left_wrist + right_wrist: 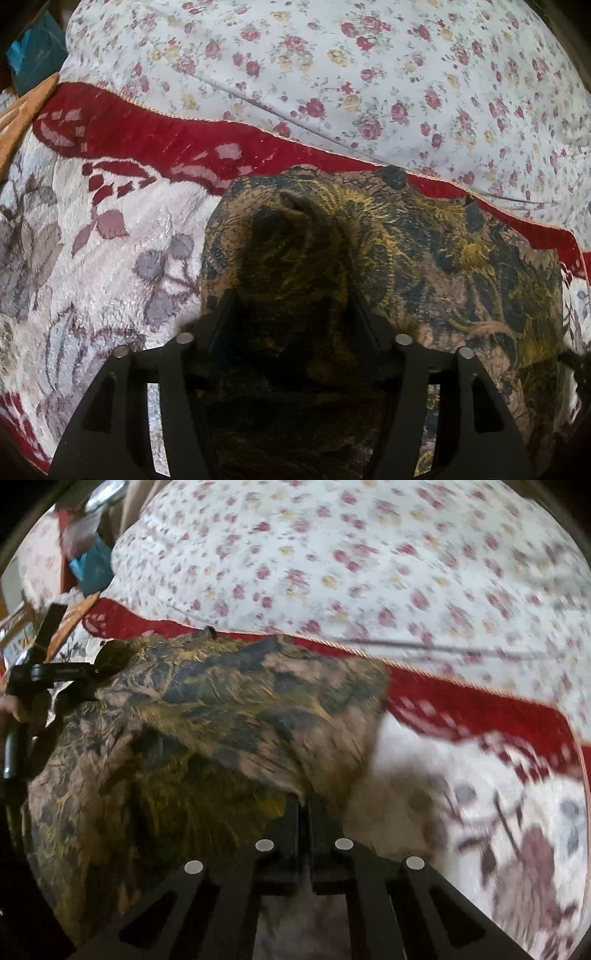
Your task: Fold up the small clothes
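A small brown garment [424, 258] with yellow and black print lies crumpled on a plush blanket [92, 258]. In the left wrist view my left gripper [293, 306] stands wide open over the garment's near left part. A raised fold of the cloth runs between its fingers [225, 310], and I see no pinch. In the right wrist view my right gripper [303, 801] is shut, its fingertips pinching the garment's [221, 701] near right edge, which bunches up at the tips. This view is motion-blurred. The left tool's black body [48, 672] shows at the far left by the garment's corner.
The blanket has a red border [166, 136] and grey flowers. Behind it lies a white sheet with small roses [369, 66]. A teal object [33, 59] and an orange cloth edge [22, 110] sit at the far left. A hand [18, 705] grips the left tool.
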Action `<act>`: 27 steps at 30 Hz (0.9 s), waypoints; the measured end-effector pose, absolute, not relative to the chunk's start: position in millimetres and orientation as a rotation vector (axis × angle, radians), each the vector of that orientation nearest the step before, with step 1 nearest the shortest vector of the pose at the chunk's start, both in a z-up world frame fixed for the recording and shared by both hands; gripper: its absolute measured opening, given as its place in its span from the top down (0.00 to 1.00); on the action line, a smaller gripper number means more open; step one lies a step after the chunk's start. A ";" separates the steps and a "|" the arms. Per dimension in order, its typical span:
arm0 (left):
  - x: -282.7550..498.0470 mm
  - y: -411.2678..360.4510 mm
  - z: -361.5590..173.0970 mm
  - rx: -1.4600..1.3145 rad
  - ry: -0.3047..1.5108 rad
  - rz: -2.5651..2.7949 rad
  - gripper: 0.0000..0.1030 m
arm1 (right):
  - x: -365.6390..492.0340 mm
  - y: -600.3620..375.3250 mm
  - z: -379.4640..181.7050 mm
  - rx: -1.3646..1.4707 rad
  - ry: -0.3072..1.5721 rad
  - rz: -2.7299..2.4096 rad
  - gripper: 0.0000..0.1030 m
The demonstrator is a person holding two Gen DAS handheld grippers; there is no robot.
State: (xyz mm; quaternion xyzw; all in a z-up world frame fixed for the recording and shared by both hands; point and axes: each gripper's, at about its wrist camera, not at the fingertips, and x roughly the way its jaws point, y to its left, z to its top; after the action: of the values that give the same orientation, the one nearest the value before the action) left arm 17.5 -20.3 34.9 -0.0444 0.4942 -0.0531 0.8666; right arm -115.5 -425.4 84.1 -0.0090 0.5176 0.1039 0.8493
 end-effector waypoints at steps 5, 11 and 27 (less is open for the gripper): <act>10.0 -20.0 43.7 -0.103 1.023 -0.101 0.41 | -122.0 -450.9 80.7 0.141 1.142 0.206 0.97; 4.0 -16.6 57.8 -0.128 0.967 -0.119 0.41 | -92.2 -437.3 114.0 0.215 1.003 0.195 0.37; 5.2 24.3 34.2 -0.210 0.994 -0.080 0.40 | -8.1 -426.7 74.8 0.205 1.106 0.052 0.61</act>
State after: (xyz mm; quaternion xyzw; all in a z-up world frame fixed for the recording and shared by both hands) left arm 5.2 24.3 34.2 -0.1007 0.4757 -0.0383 0.8730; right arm -8.1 -426.7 74.8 0.0972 0.5242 0.0246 0.8457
